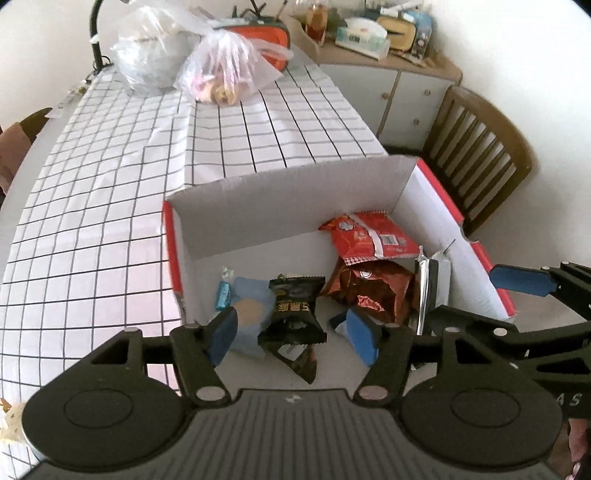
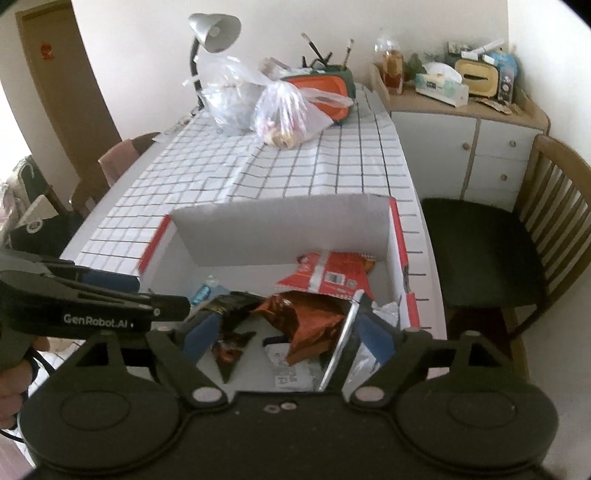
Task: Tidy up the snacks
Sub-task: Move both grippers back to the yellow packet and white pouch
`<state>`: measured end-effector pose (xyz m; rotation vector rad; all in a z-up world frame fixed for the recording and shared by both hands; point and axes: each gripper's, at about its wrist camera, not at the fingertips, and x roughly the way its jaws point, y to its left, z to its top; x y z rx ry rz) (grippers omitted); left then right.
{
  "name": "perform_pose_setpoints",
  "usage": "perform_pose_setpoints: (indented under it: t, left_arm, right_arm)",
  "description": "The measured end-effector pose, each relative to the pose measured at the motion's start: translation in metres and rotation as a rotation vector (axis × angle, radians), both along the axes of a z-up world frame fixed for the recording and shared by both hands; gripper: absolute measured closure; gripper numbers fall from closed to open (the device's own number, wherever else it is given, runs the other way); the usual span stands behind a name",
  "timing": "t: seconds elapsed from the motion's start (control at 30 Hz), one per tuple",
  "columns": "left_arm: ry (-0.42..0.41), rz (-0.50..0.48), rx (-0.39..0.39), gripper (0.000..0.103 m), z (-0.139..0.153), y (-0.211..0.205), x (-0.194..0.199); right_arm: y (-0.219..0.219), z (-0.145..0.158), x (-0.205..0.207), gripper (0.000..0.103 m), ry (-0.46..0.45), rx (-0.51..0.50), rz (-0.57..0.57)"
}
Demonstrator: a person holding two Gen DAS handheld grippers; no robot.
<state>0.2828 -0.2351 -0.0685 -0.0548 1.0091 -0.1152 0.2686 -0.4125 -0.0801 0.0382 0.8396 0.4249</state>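
Note:
A white cardboard box (image 1: 295, 206) with a red rim stands on the checked tablecloth and holds several snacks. Inside lie a red packet (image 1: 369, 236), a copper-brown packet (image 1: 369, 291), a black packet (image 1: 291, 314), a pale blue packet (image 1: 247, 317) and an upright silver packet (image 1: 432, 291). My left gripper (image 1: 293, 338) hangs open over the box. The black packet lies between its blue pads, clear of both. My right gripper (image 2: 288, 334) is open above the copper-brown packet (image 2: 306, 317) and the silver packet (image 2: 343, 339), gripping neither. Each gripper shows at the edge of the other's view.
Two clear plastic bags (image 1: 221, 70) and an orange pouch (image 1: 266, 40) sit at the table's far end beside a desk lamp (image 2: 214, 29). A wooden chair (image 2: 517, 240) stands right of the table. A cluttered white cabinet (image 2: 469, 129) fills the back right corner.

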Motion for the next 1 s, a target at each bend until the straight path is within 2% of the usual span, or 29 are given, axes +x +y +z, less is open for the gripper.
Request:
perform_pose_setpoints:
  t: [0.33, 0.4, 0.5, 0.93, 1.0]
  left_arm:
    - [-0.084, 0.025, -0.030, 0.035, 0.023, 0.029, -0.039]
    - [-0.098, 0.031, -0.035, 0.035, 0.026, 0.037, -0.046]
    - [-0.113, 0.039, -0.049, 0.034, 0.029, 0.053, -0.058]
    - [-0.127, 0.064, -0.052, 0.025, 0.028, 0.136, -0.109]
    - [-0.124, 0.074, -0.056, 0.021, 0.025, 0.151, -0.115]
  right_arm:
    - [0.019, 0.026, -0.023, 0.012, -0.040, 0.050, 0.033]
    - [0.024, 0.031, -0.030, 0.005, -0.054, 0.062, 0.034]
    - [0.034, 0.036, -0.040, 0.003, -0.064, 0.076, 0.040]
    - [0.110, 0.037, -0.077, 0.002, -0.061, 0.076, 0.080]
    - [0.123, 0.035, -0.080, 0.002, -0.048, 0.077, 0.083]
